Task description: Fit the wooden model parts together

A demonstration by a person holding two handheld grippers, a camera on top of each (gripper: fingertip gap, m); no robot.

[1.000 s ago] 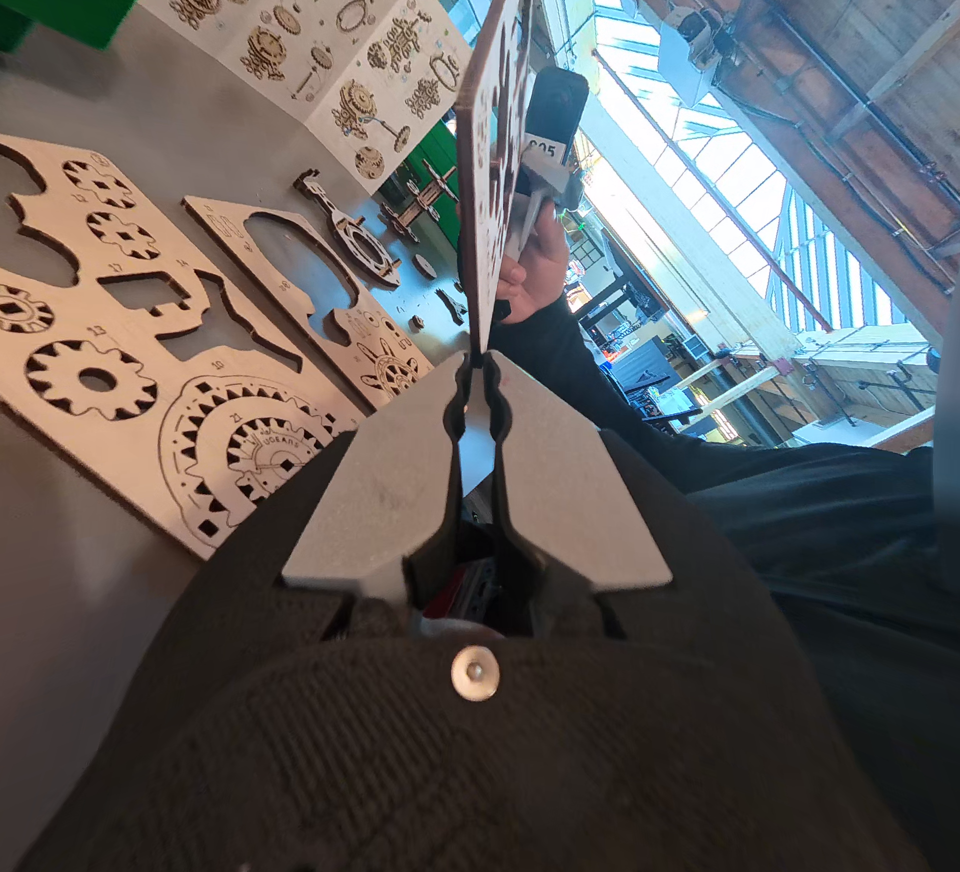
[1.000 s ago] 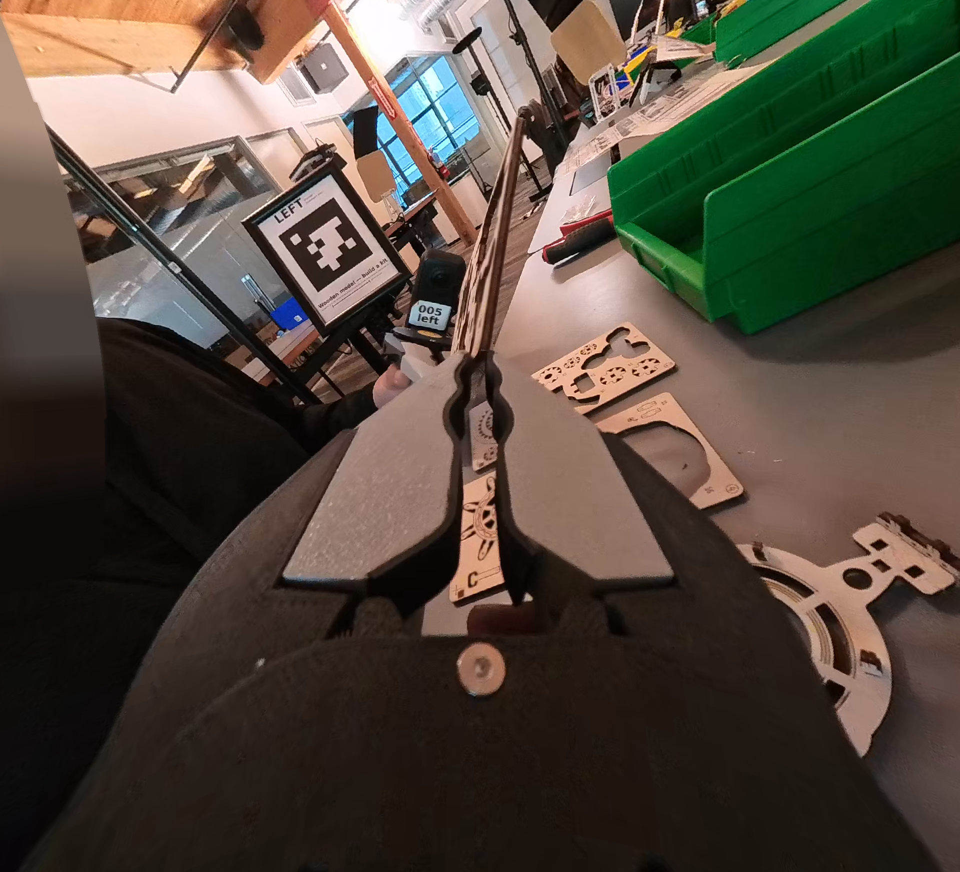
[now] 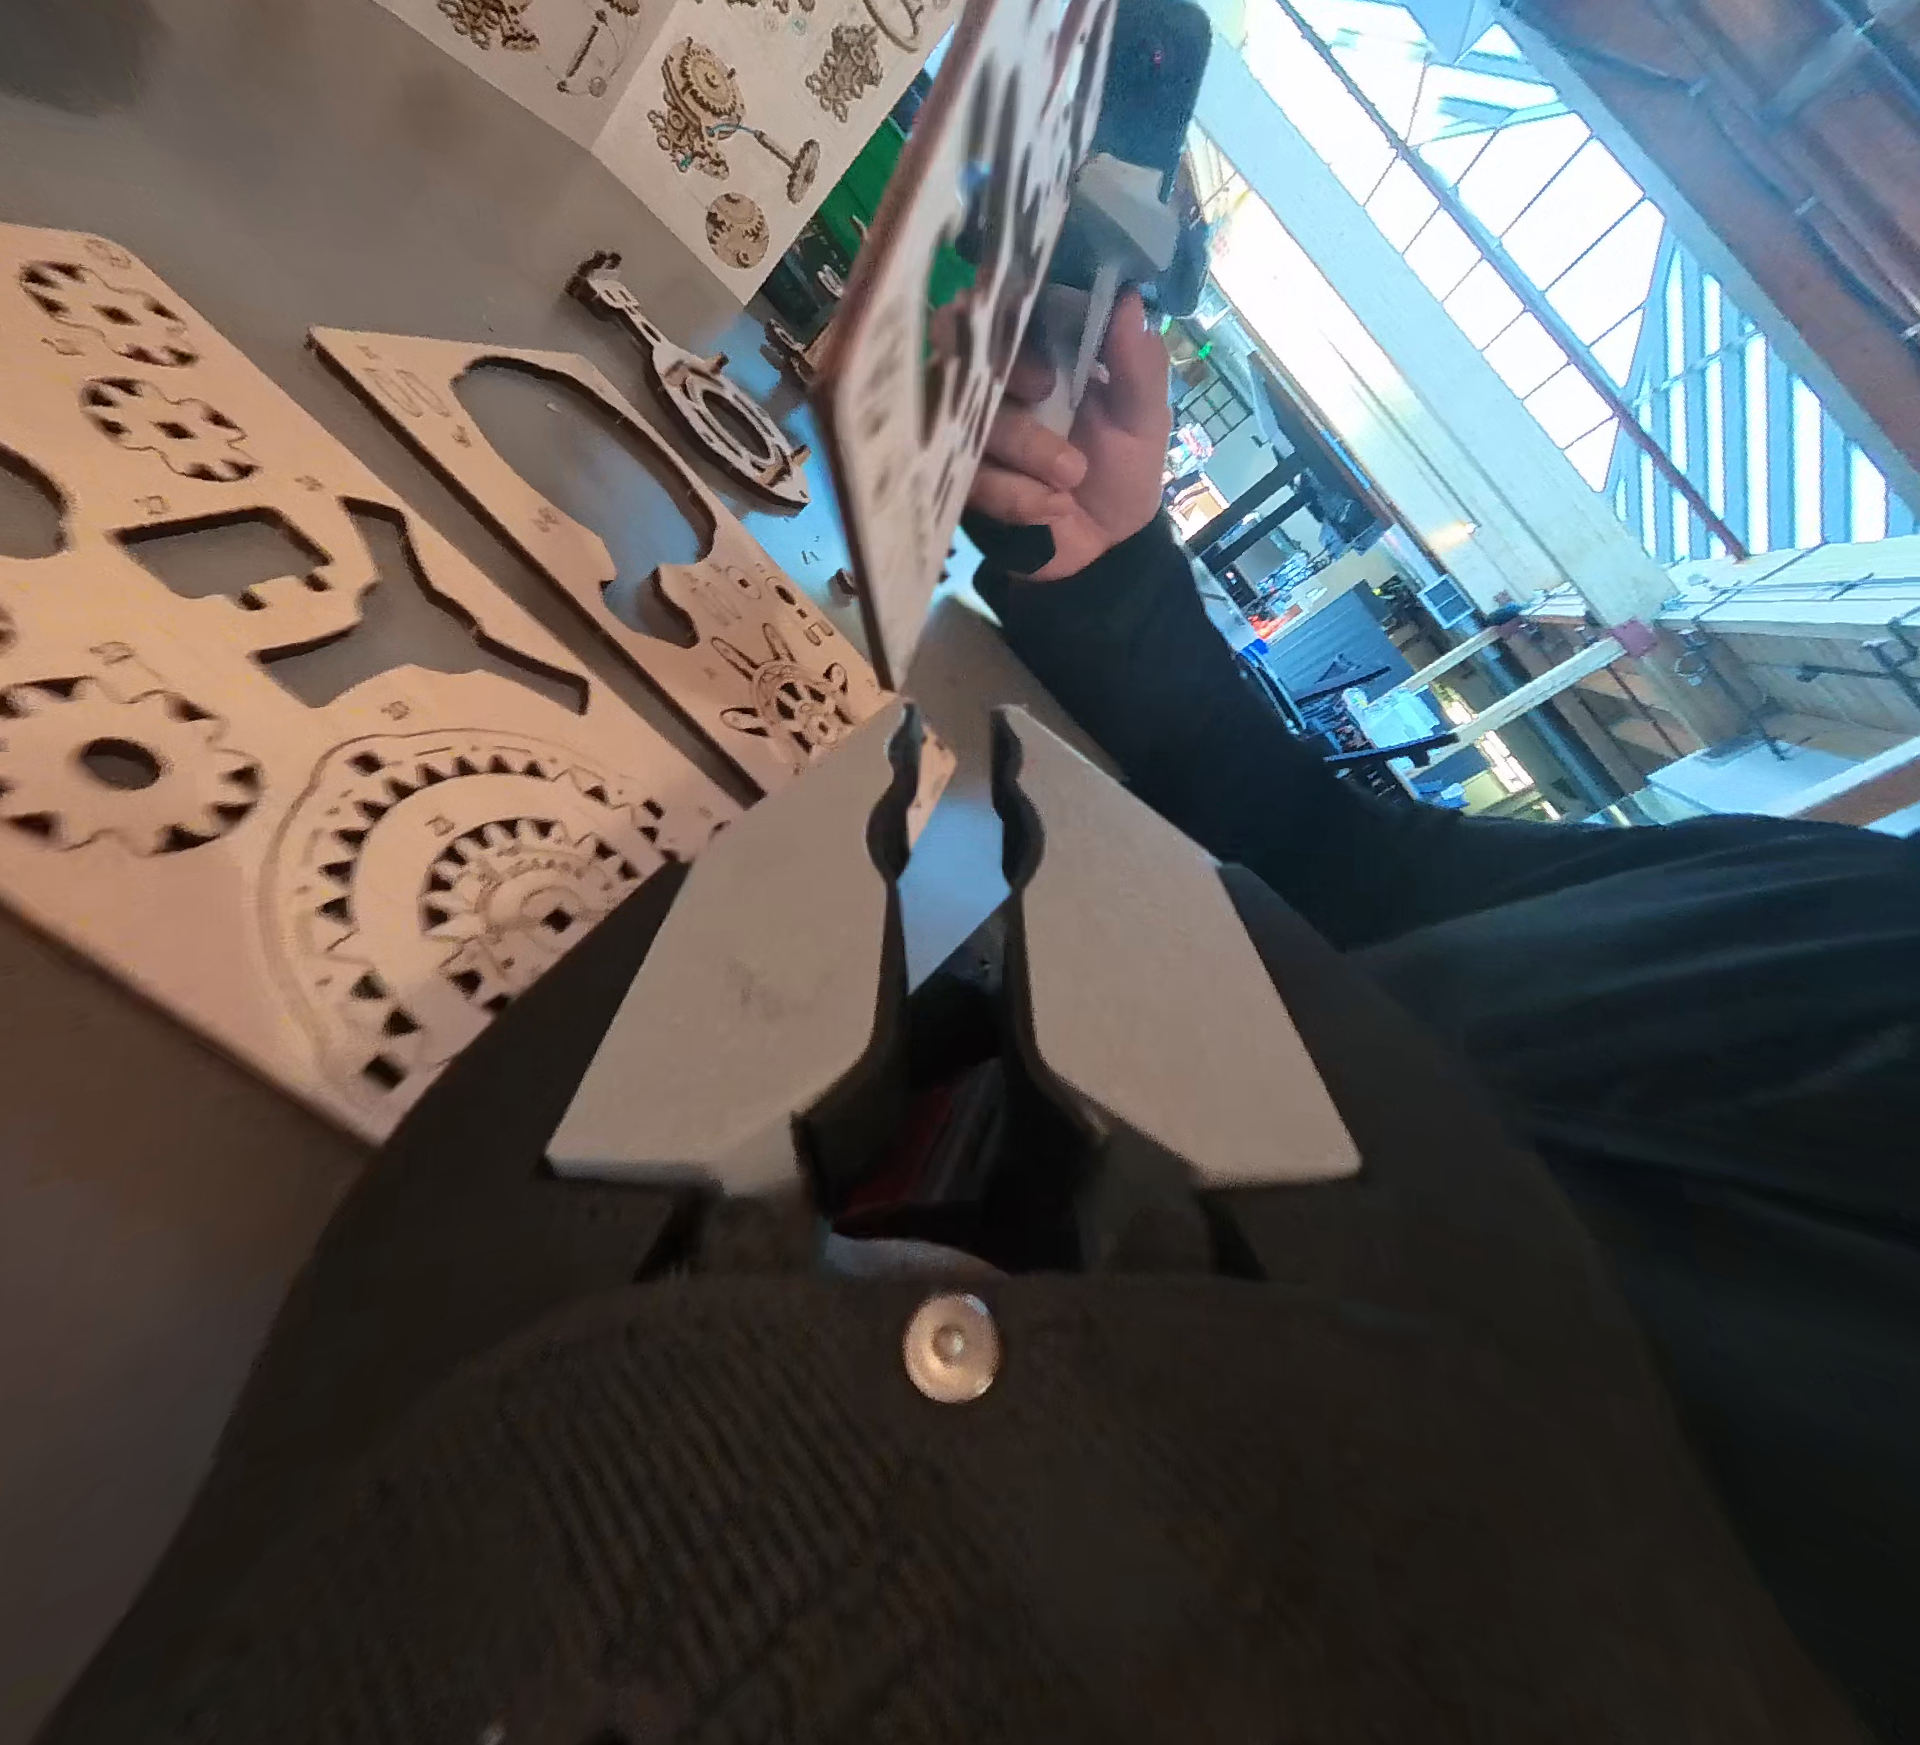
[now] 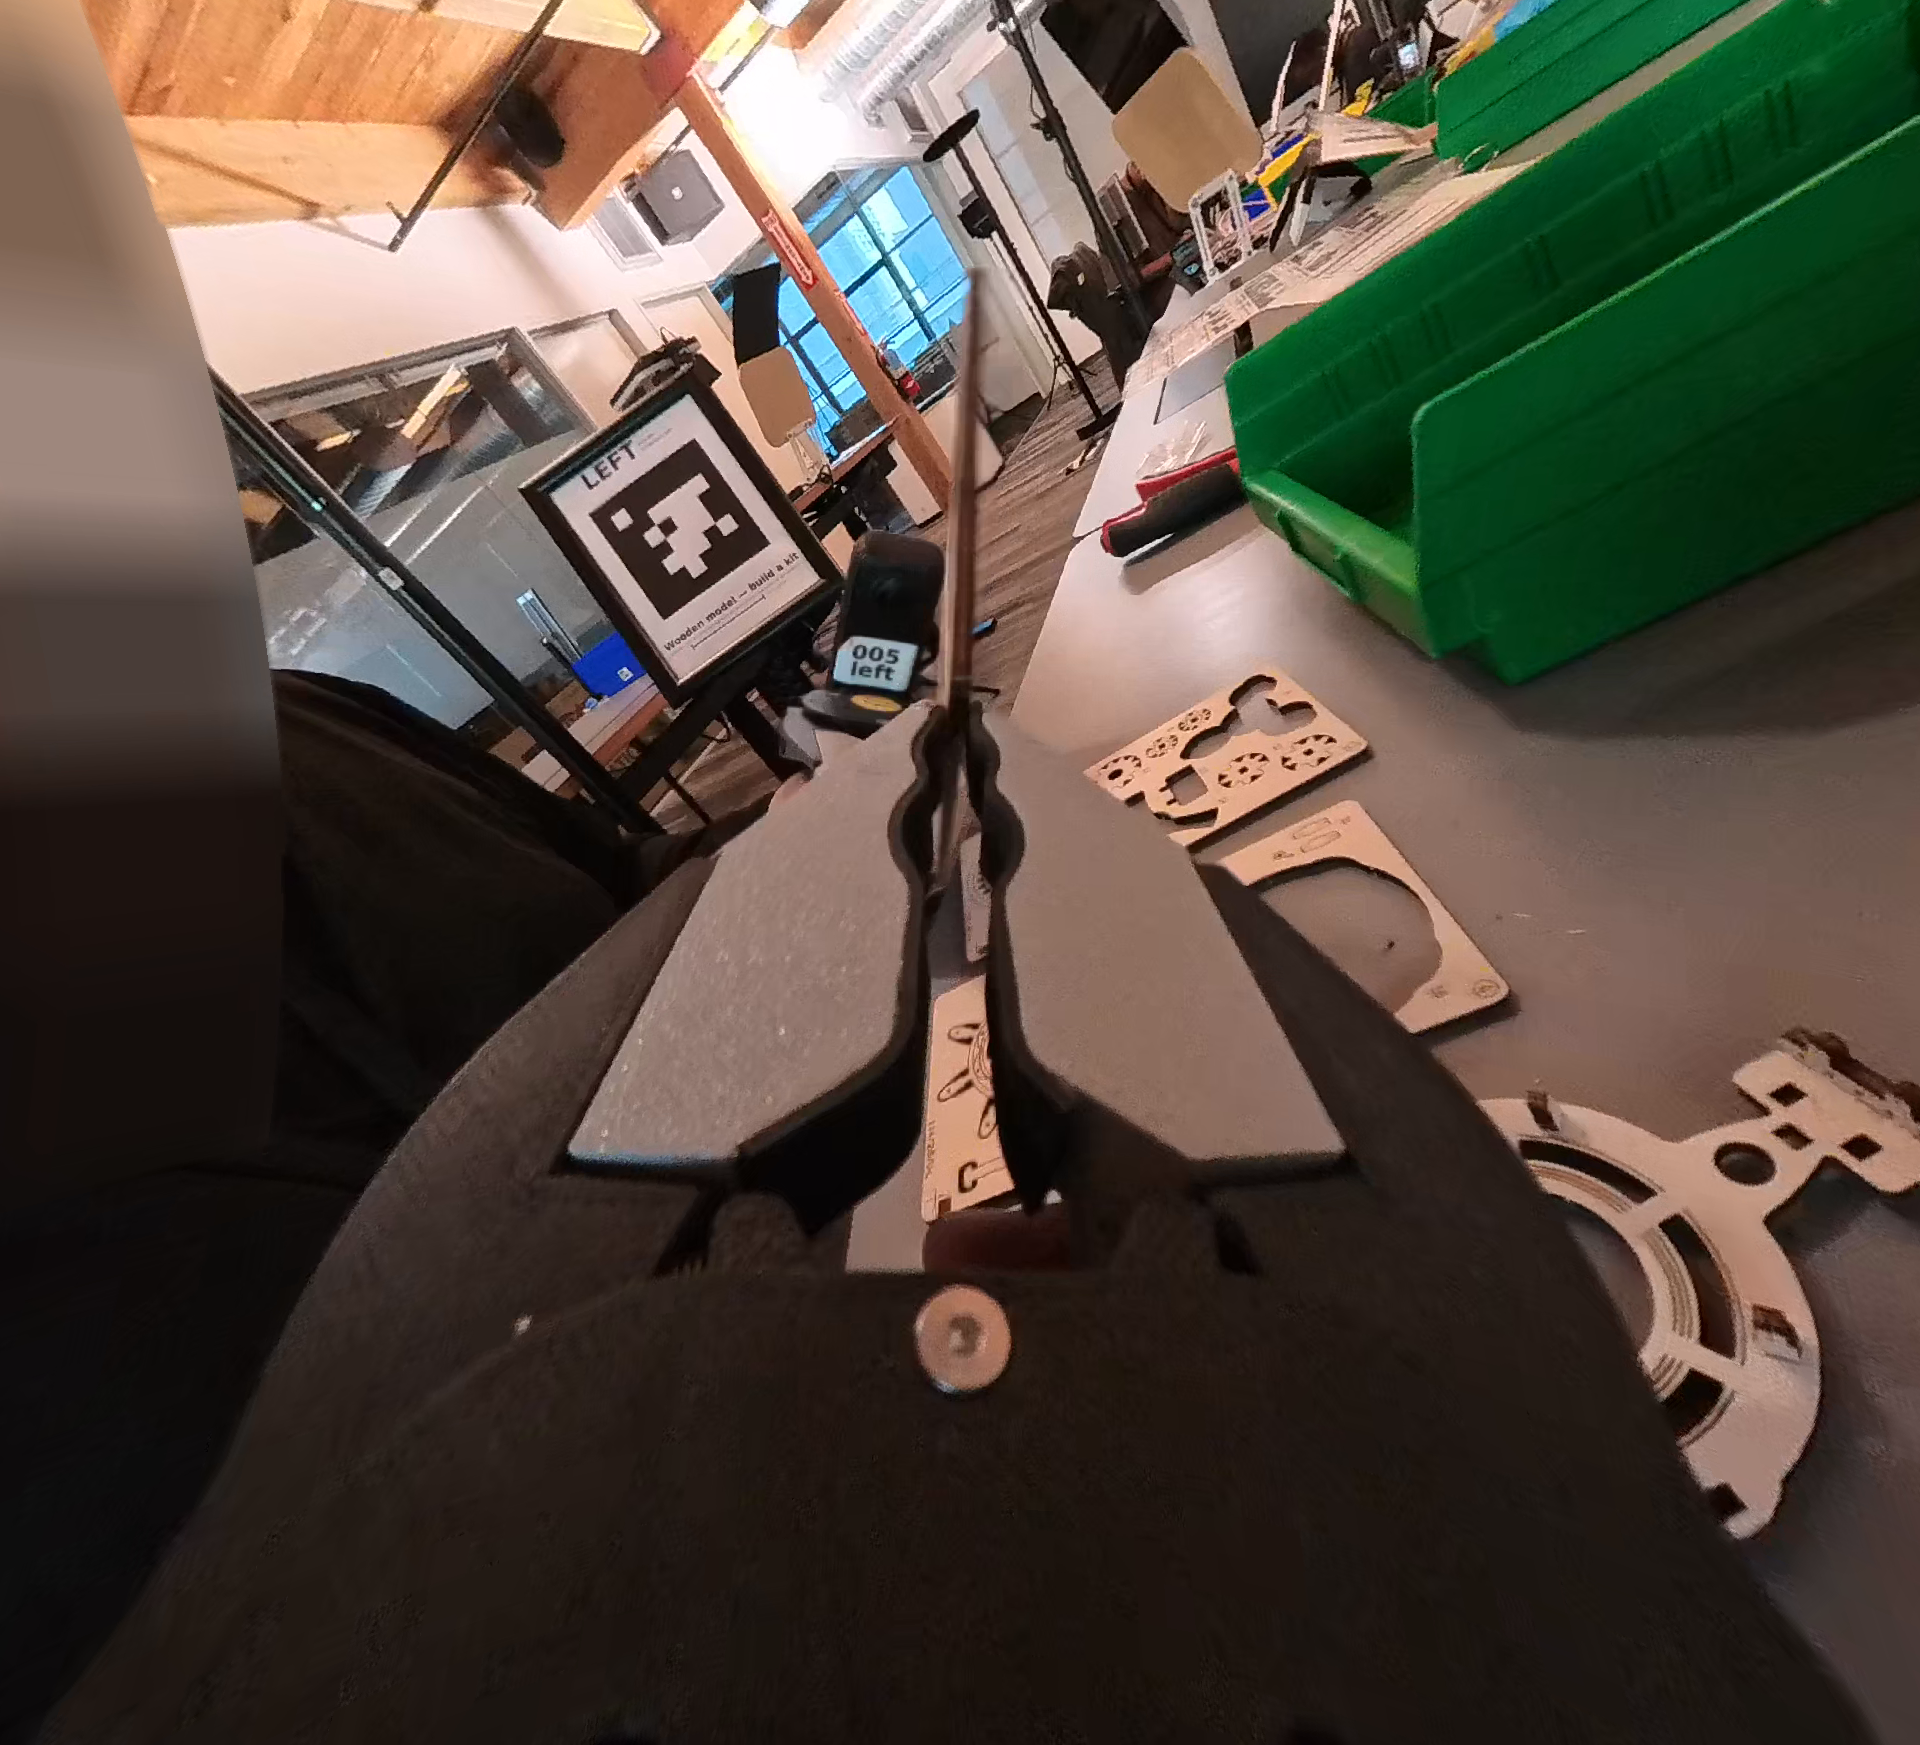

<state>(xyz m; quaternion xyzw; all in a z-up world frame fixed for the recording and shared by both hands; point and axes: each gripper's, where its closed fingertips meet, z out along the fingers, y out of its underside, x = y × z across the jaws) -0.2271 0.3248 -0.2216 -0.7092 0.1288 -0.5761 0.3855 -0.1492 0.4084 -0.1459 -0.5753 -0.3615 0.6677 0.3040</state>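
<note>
Your grey work table (image 4: 1558,843) carries the stock, listed from largest down. Green plastic bins (image 4: 1621,407) stand along its far side in your right wrist view. A large pale plywood sheet of laser-cut gears (image 3: 260,739) lies flat at the left of your left wrist view; beside it lies a second pale plywood sheet with a rounded cut-out (image 3: 582,500), and a smaller punched-out plywood sheet (image 4: 1226,760) lies farther along the table. A folded paper instruction sheet printed with gear drawings (image 3: 644,2) lies beyond them. A thin dark-edged plywood parts sheet (image 3: 966,241) stands on edge in the air, tilted in your left wrist view and seen edge-on in the right one. Your right gripper (image 4: 961,750) pinches the lower edge of that sheet between its grey fingers, your hand (image 3: 1081,459) on its handle behind the sheet. Your left gripper (image 3: 951,729) has its fingers spread a little with nothing between them, its tips just below the sheet's bottom corner and apart from it. A ring-shaped wooden frame part with a notched arm (image 4: 1683,1280) lies loose on the table near your right gripper. A red-handled tool (image 4: 1174,511) lies by the bins.
</note>
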